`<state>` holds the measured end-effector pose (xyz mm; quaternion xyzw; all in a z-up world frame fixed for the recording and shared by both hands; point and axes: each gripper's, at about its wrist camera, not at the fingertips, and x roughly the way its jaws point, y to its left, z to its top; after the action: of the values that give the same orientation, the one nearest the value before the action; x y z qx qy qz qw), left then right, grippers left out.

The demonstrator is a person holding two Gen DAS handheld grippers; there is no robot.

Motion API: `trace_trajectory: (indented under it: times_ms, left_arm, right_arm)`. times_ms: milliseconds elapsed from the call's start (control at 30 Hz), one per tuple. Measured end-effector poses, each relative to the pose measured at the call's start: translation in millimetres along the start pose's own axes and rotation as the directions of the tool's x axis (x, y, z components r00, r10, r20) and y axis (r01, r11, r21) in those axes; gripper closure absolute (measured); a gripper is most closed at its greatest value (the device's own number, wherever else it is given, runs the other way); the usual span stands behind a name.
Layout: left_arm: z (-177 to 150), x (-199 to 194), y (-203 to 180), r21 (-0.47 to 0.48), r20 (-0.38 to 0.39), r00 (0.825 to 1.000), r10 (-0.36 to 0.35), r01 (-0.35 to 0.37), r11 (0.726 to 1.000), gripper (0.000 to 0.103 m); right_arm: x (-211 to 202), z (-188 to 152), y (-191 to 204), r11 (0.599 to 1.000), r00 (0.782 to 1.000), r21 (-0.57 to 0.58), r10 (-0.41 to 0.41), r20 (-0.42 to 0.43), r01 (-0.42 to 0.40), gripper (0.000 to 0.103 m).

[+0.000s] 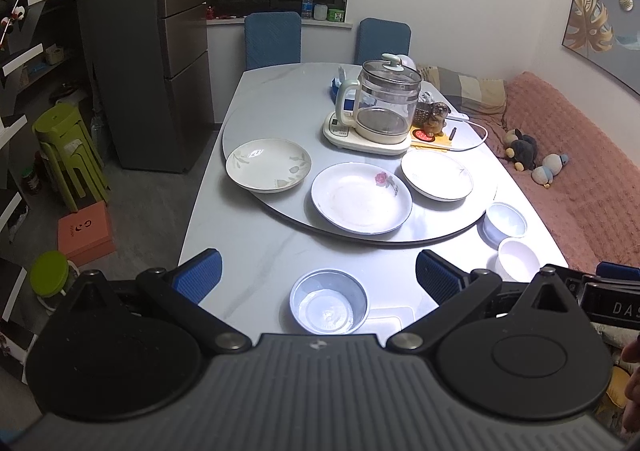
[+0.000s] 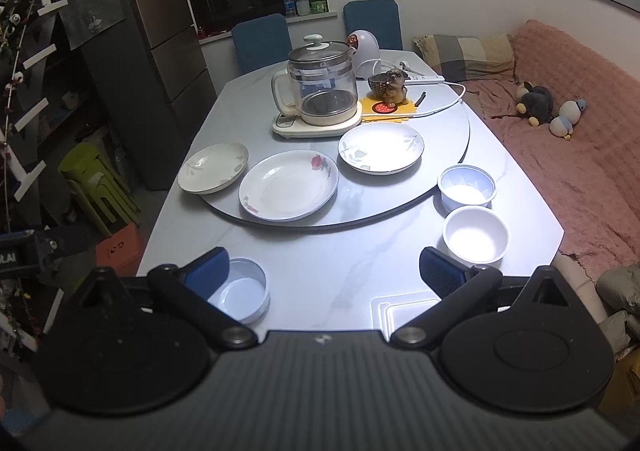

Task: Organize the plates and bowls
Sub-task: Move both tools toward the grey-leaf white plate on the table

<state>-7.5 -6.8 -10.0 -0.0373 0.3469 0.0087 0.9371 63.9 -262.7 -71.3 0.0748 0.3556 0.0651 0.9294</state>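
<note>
Three plates lie on the grey turntable (image 1: 280, 99): a cream leaf plate (image 1: 268, 165) at left, a rose plate (image 1: 361, 197) in the middle, a white leaf plate (image 1: 437, 174) at right. They also show in the right wrist view: cream plate (image 2: 213, 168), rose plate (image 2: 289, 185), leaf plate (image 2: 381, 148). A pale blue bowl (image 1: 329, 301) sits near the front edge, between the jaws of my open left gripper (image 1: 318, 275). A blue bowl (image 2: 466, 187) and a white bowl (image 2: 476, 235) stand at the right. My right gripper (image 2: 324, 271) is open and empty above the table.
A glass kettle (image 1: 386, 103) on its base, a dog figurine (image 1: 436, 119) and a cable stand at the back of the turntable. A white tray (image 2: 404, 309) lies at the front edge. Two blue chairs stand behind; a pink sofa (image 2: 568, 155) is to the right, green stools (image 1: 68, 155) to the left.
</note>
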Motion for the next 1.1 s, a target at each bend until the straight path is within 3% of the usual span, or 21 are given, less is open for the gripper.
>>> trace_trajectory:
  times_ms: [600, 767, 1100]
  left_arm:
    - [-3.2, 1.1, 17.5, -0.034, -0.031, 0.999, -0.018, 0.017, 0.999, 0.000]
    - [-7.6, -9.0, 25.7, -0.046, -0.019, 1.000, -0.005, 0.004, 0.999, 0.000]
    - [-17.5, -14.5, 50.1, -0.110, -0.014, 1.000, -0.005, 0.003, 0.994, 0.000]
  right_arm:
    - [-3.7, -1.3, 13.5, 1.000, 1.000, -0.009, 0.024, 0.007, -0.024, 0.000]
    - [-16.2, 0.1, 16.5, 1.000, 0.997, 0.024, 0.009, 0.083, -0.011, 0.000]
    - [-3.4, -4.9, 39.9, 0.999, 0.999, -0.013, 0.034, 0.019, -0.034, 0.000]
